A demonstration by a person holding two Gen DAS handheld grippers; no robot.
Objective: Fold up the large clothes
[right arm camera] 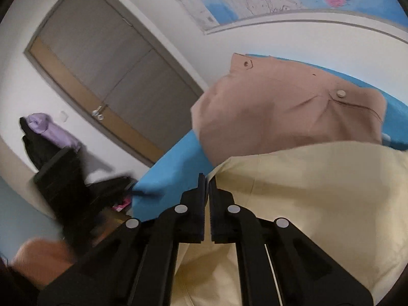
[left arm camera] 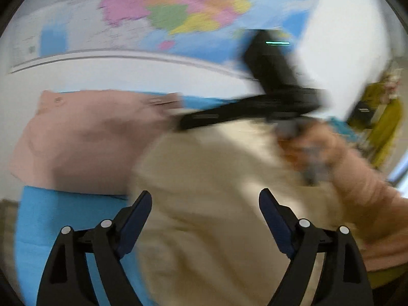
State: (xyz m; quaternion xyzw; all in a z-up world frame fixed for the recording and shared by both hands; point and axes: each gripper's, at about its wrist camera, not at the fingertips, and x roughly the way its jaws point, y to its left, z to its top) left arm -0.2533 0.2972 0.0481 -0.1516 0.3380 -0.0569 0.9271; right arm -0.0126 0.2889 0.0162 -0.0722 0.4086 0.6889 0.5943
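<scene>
A wall map [left arm camera: 165, 12] hangs beside a grey door [right arm camera: 102, 76].

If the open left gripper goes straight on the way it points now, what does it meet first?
Most likely the cream garment, which fills the view between and beyond the left gripper. The picture is blurred, so depth is uncertain.

We see a white wall [right arm camera: 178, 58] bearing a large coloured map [left arm camera: 178, 7] with a pale frame along its lower edge. To the left stands a grey door [right arm camera: 102, 76] with a wooden band and metal handle [right arm camera: 98, 113]. Beside it, dark and lilac clothing [right arm camera: 48, 130] hangs. A blue-covered surface [right arm camera: 176, 178] fills the foreground.
</scene>
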